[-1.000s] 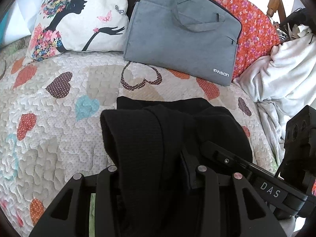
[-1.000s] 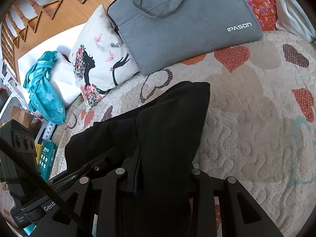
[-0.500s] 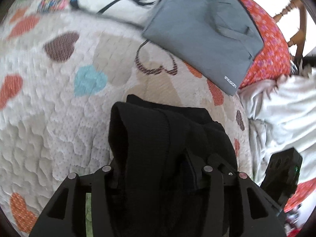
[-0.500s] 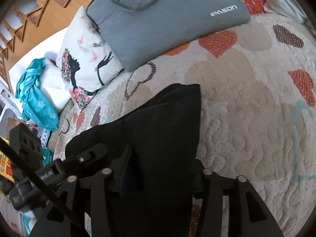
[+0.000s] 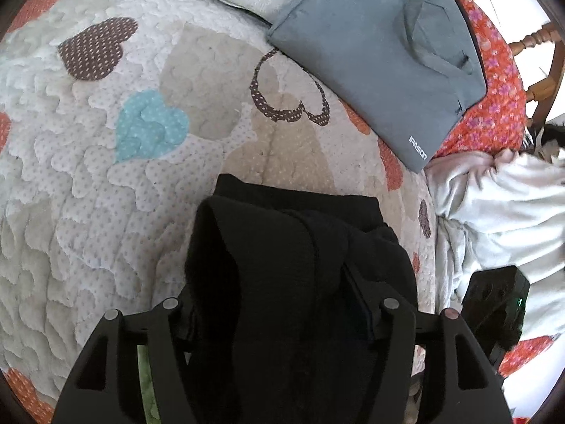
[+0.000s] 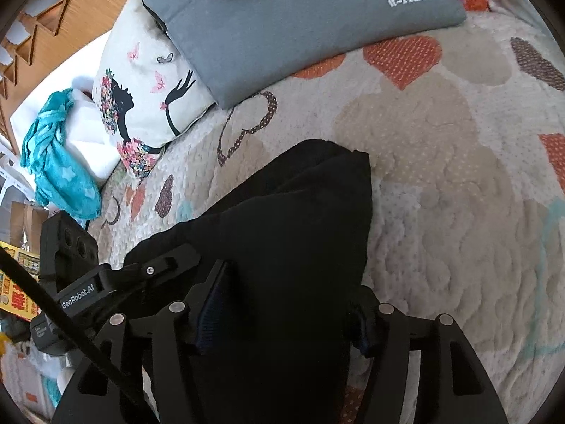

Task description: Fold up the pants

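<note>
Quilted bed carries black pants folded into a compact bundle; left gripper and right gripper jaws have just been opening, cloth between them, probably only letting go left

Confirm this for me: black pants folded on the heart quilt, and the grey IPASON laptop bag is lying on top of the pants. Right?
Not quite. The grey IPASON laptop bag is not on the black pants; it lies apart from them, farther up the heart quilt, with bare quilt between. The right wrist view shows the gap. The rest stands.
</note>
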